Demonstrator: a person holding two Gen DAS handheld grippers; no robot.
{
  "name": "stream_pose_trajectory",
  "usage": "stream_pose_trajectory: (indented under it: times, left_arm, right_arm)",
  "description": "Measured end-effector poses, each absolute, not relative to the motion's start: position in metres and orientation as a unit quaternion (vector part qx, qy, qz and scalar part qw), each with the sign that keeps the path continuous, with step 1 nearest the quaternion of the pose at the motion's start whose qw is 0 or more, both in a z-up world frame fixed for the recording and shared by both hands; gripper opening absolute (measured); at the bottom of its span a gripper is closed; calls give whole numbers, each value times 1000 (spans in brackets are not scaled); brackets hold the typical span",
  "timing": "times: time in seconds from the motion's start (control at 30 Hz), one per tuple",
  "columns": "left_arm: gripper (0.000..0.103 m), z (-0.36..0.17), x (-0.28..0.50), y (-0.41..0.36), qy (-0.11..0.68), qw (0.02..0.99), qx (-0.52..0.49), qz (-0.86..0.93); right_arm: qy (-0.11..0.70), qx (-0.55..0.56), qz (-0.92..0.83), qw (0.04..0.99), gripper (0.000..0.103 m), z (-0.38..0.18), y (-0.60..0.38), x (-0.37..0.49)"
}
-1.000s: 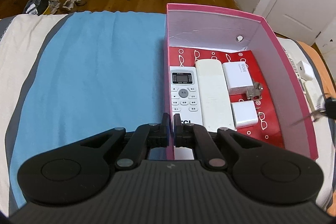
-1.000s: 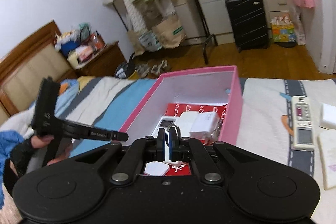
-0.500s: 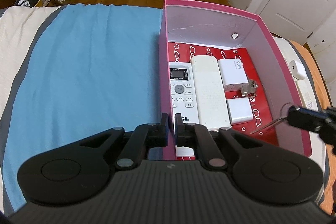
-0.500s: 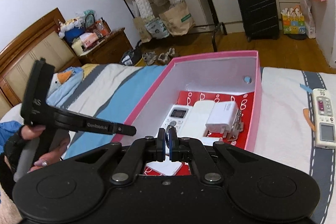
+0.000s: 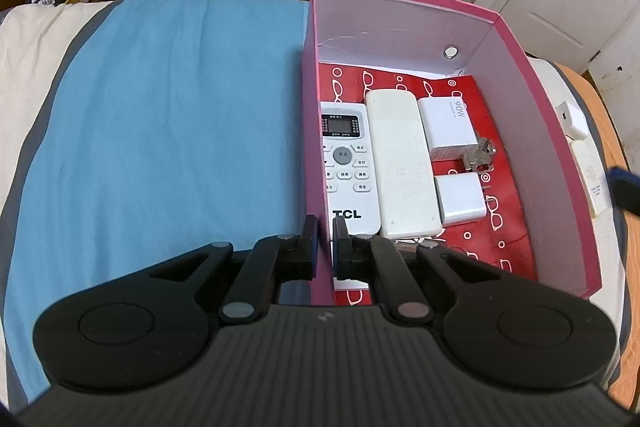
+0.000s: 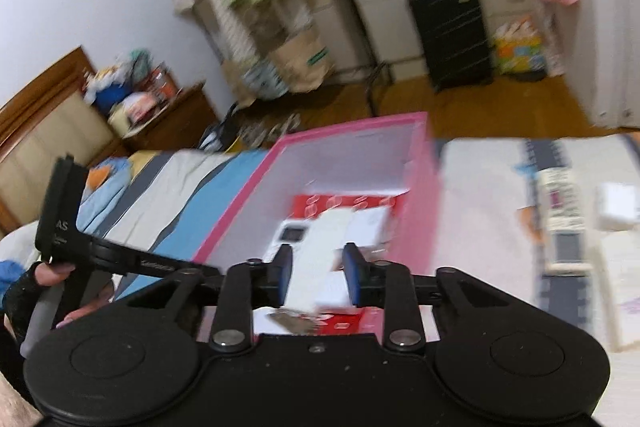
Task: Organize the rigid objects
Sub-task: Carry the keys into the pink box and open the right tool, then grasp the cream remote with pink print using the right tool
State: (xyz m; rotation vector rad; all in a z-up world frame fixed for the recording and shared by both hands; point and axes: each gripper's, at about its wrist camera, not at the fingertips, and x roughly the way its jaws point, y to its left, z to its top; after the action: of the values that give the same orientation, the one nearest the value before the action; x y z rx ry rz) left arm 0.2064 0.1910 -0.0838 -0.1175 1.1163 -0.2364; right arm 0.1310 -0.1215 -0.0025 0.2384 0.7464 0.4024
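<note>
Two grippers flank a pink box (image 5: pixel 552 131): the left gripper (image 5: pixel 324 227) pinches its wall at six o'clock; the right gripper (image 6: pixel 316 267) hangs spread above blurred keys (image 6: pixel 294 321).

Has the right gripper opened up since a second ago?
Yes. The right gripper was shut on a key ring; now its jaws stand apart over the pink box, keys below.
</note>
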Motion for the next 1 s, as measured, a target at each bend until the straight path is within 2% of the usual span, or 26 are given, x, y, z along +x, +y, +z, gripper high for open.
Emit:
stream_pose_trajectory:
  times: [0.07, 0.2, 0.23, 0.27, 0.53, 0.77, 0.87, 0.93, 1.0]
  left_arm:
    - [4, -84, 206, 191, 527, 841, -56, -110]
    - [4, -85, 205, 189, 522, 845, -54, -102]
    - [4, -84, 204, 188, 521, 846, -50, -101]
    - [4, -85, 204, 187, 521, 846, -48, -100]
    - [4, -83, 202, 183, 522, 847, -39, -94]
    - [4, -83, 202, 179, 519, 849, -31, -90]
    - [4, -84, 202, 179, 521, 848, -30, -90]
    - [4, -85, 202, 179, 520, 849, -32, -87]
    - [4, -84, 200, 178, 517, 851, -29, -85]
  right_arm:
    - [351, 105, 170, 915, 45, 2, -143, 122]
    - [353, 59, 107, 928, 51, -3, -188, 110]
    - [361, 44, 104, 926, 59, -8, -197, 110]
    - [374, 20, 109, 921, 61, -17, -206, 111]
    - [410, -45, 47, 910, 63, -69, -249, 120]
    - [448, -117, 34, 885, 69, -98, -263, 181]
    - [460, -91, 5, 883, 68, -119, -272, 194]
    - [446, -15, -12, 895, 62, -119, -282, 188]
    - [438, 44, -22, 898, 62, -118, -289, 177]
